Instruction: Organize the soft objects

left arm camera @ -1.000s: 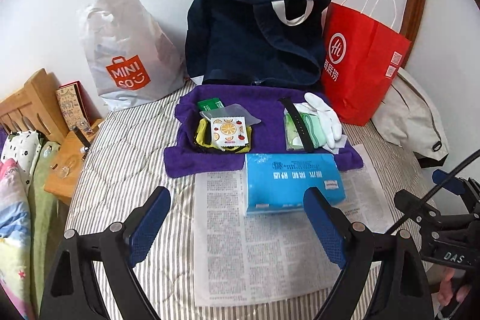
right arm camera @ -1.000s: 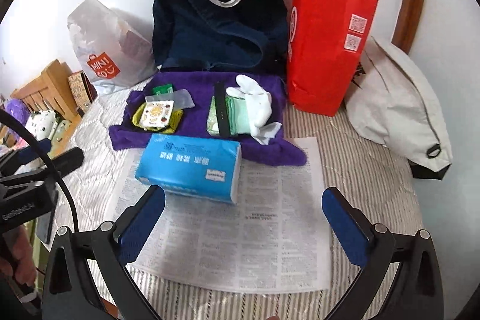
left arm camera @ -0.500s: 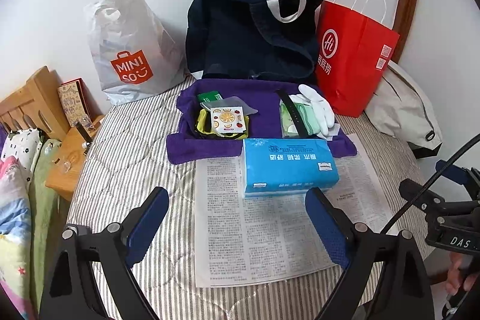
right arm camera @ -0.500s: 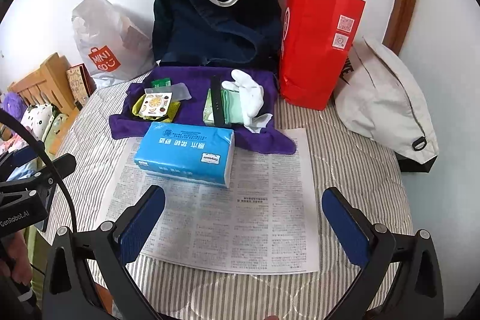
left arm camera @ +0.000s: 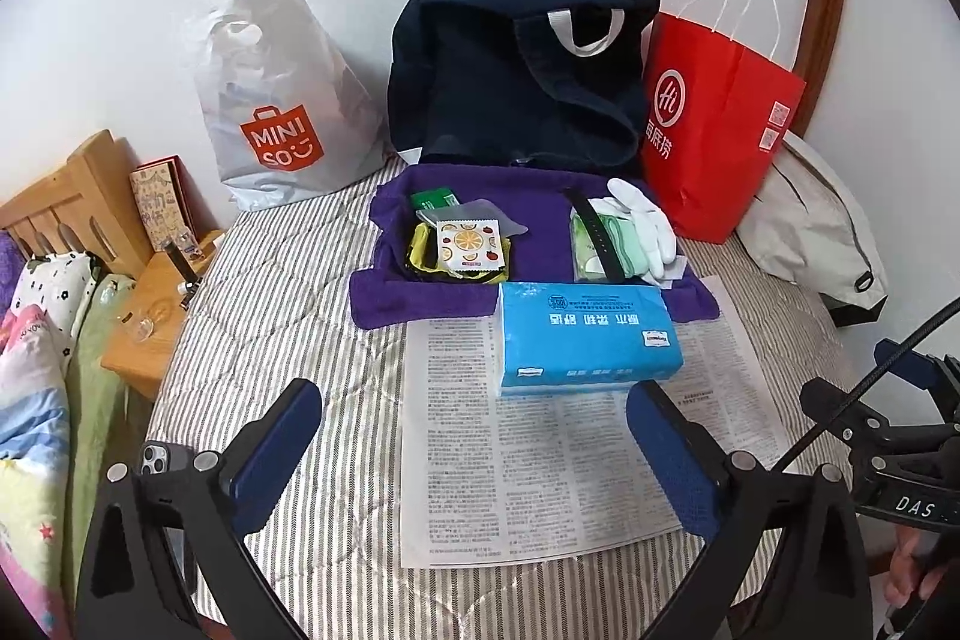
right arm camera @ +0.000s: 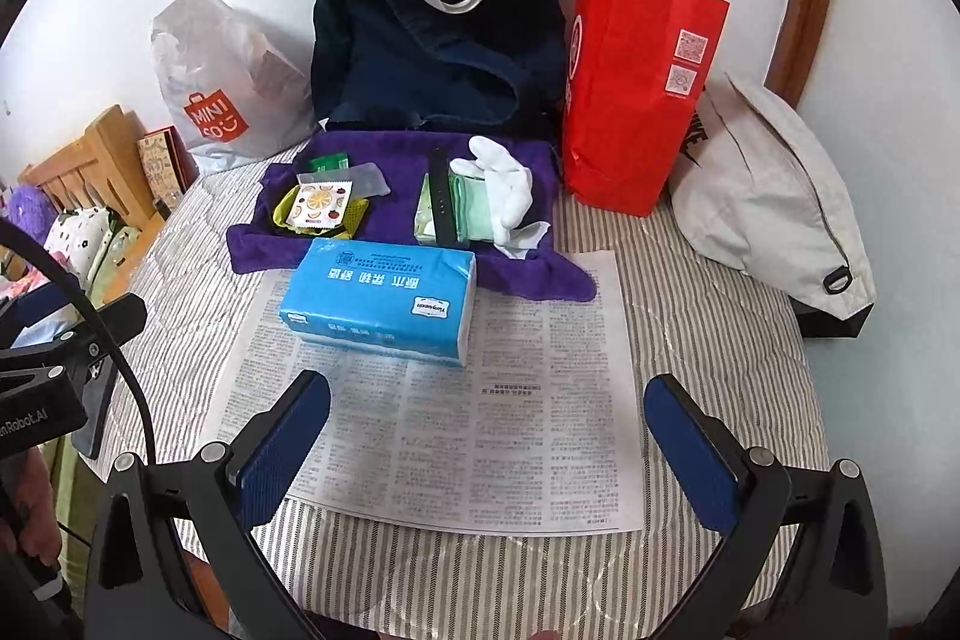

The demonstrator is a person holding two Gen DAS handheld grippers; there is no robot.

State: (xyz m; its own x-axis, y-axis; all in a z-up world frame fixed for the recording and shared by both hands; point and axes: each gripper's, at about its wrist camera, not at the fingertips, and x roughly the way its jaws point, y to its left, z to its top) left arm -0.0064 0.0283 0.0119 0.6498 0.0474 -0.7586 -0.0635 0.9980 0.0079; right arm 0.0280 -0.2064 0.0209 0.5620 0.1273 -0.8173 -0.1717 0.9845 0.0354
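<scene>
Two grippers: my left gripper [left arm camera: 474,436] and right gripper [right arm camera: 486,430] both hang over the near end of the bed [left arm camera: 270,316], neither touching anything.
Bags: navy backpack [left arm camera: 516,64], red paper bag [left arm camera: 714,130], white shopping bag [left arm camera: 276,100] and grey bag [left arm camera: 810,226] stand along the wall, as before.
Newspaper [left arm camera: 540,460]: flat on the striped cover; more of its near edge shows than a second ago, so both my cameras have drawn back from the pile.
Purple towel [left arm camera: 540,232]: spread just beyond the newspaper, carrying two small heaps.
Tissue pack [left arm camera: 585,337]: blue, lying free across the towel's near edge and the newspaper; same spot as earlier.
White glove [left arm camera: 645,226]: on top of the right heap, over green folded items.
Fruit-print sachet [left arm camera: 465,244]: on the left heap.
Left jaws: opening, now wider apart than a second ago, nothing between them.
Right jaws: wide apart, empty, unchanged.
Meaning: judged, the tissue pack is placed; next soft item is still to be picked.
</scene>
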